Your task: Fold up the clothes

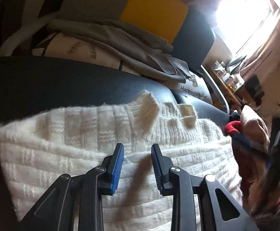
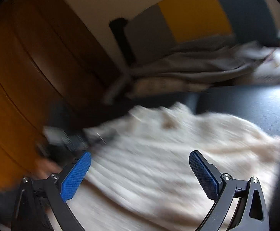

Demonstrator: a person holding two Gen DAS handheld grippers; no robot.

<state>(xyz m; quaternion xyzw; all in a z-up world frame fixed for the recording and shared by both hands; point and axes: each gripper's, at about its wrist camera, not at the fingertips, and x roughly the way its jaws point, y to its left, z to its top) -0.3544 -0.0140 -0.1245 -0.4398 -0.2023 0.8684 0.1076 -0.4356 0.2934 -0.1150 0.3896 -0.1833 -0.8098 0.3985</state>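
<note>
A cream cable-knit sweater (image 1: 66, 140) lies folded on a dark leather seat (image 1: 63, 80). Its ribbed cuff (image 1: 148, 109) sticks up at the far edge. My left gripper (image 1: 137, 148) hovers just above the sweater, jaws a little apart with nothing between the blue pads (image 1: 118, 165). In the right wrist view, which is blurred, the same sweater (image 2: 159, 163) spreads under my right gripper (image 2: 140, 157), which is wide open and empty. The dark seat (image 2: 255, 107) shows behind it.
A grey garment (image 1: 120, 44) lies on a patterned cushion behind the seat, beside a yellow and dark pillow (image 1: 155, 13). Red and tan clothes (image 1: 251, 127) pile at the right. A cluttered table (image 1: 228, 75) stands by the bright window. A brown wooden door (image 2: 24, 77) is at the left.
</note>
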